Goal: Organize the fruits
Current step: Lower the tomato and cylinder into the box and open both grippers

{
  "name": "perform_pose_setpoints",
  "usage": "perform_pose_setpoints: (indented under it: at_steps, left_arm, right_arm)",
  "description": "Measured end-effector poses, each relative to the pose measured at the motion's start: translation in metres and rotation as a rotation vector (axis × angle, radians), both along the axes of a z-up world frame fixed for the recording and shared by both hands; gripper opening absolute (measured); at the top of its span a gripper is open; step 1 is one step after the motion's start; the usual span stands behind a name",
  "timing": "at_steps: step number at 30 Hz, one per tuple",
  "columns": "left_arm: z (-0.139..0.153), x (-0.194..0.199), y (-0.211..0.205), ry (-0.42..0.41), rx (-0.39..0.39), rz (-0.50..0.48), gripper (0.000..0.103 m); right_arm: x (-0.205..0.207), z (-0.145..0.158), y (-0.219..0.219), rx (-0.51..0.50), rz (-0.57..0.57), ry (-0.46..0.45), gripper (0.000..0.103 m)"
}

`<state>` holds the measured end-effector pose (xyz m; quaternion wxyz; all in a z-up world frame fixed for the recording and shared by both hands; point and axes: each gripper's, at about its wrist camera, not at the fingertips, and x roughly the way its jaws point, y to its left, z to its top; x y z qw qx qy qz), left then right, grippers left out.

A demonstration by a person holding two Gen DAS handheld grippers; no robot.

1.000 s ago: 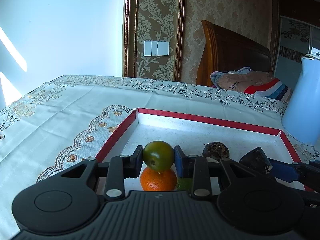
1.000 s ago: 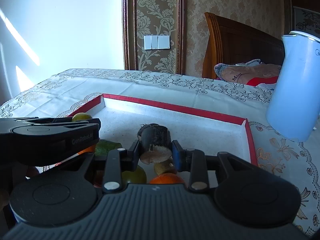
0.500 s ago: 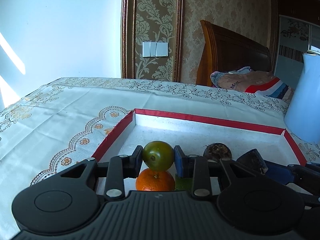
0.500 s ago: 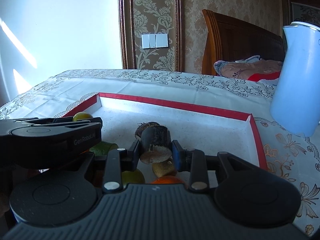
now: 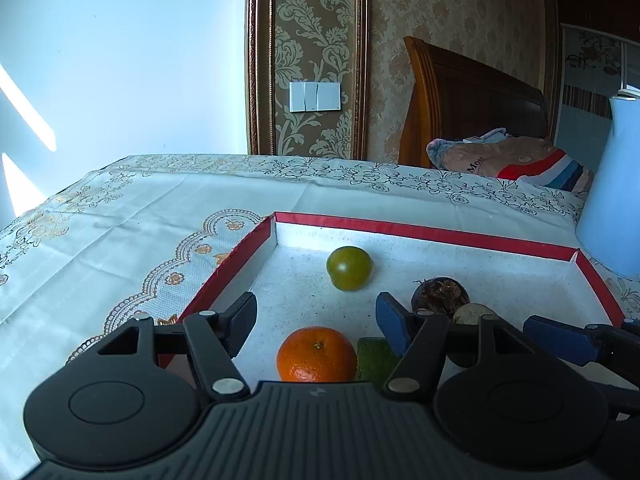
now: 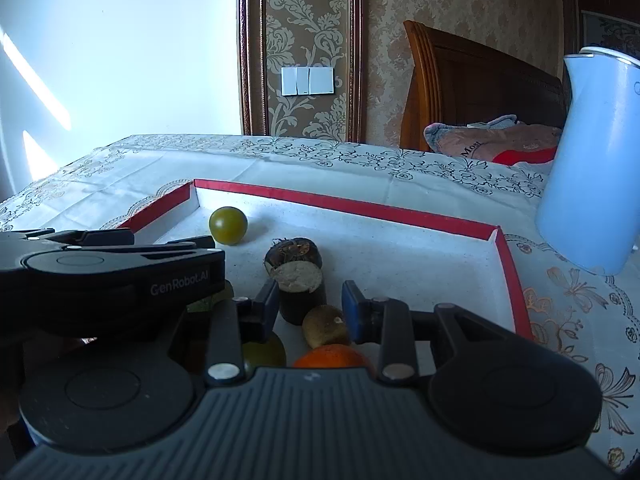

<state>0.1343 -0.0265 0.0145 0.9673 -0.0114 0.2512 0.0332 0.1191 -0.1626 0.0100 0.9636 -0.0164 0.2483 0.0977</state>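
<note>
A red-rimmed white tray [image 5: 420, 229] [image 6: 344, 202] lies on the table. A round green fruit [image 5: 349, 268] [image 6: 228, 225] sits loose in its far left corner. My left gripper [image 5: 316, 318] is open and empty above an orange [image 5: 317, 354] and a green piece [image 5: 374, 356]. My right gripper [image 6: 310, 306] is open; a dark brown cut-ended stub [image 6: 298, 280] [image 5: 440, 296] stands on the tray just ahead of its fingertips, apart from both pads. A kiwi [image 6: 326, 326], a second orange [image 6: 332, 358] and a yellow-green fruit [image 6: 264, 354] lie below it.
A pale blue jug [image 6: 588, 160] [image 5: 612, 192] stands on the patterned tablecloth [image 5: 140, 216] right of the tray. The left gripper's body [image 6: 112, 268] fills the left of the right wrist view. A wooden headboard and bedding lie behind the table.
Both grippers opened. The green fruit left the left gripper's jaws and now rests in the tray's far left corner. The brown stub left the right gripper's jaws and stands on the tray.
</note>
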Motion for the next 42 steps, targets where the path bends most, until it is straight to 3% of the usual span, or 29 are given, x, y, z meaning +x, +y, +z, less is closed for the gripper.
perform_pose_setpoints:
  at_steps: [5,12,16,27,30,42]
  left_arm:
    - [-0.001,0.001,0.002,0.009,-0.007,0.009,0.077]
    - [-0.003,0.001,0.003,0.020,-0.016,0.013,0.078]
    - [-0.002,0.000,0.005,0.022,-0.023,0.021,0.084]
    - [0.003,-0.014,0.006,0.007,-0.028,0.025,0.087]
    - [0.005,-0.020,0.005,-0.008,-0.016,0.024,0.087]
    - [0.009,-0.046,0.011,-0.025,-0.056,0.027,0.088]
  right_arm:
    - [-0.001,0.000,0.000,0.003,0.000,0.003,0.031]
    - [-0.002,-0.001,-0.001,0.007,-0.001,0.003,0.031]
    - [-0.003,-0.001,-0.002,0.010,-0.004,0.000,0.031]
    - [-0.014,0.002,-0.007,0.030,-0.020,-0.017,0.040]
    - [-0.018,0.002,-0.007,0.028,-0.028,-0.025,0.047]
    - [-0.042,0.006,-0.007,0.024,-0.036,-0.060,0.055]
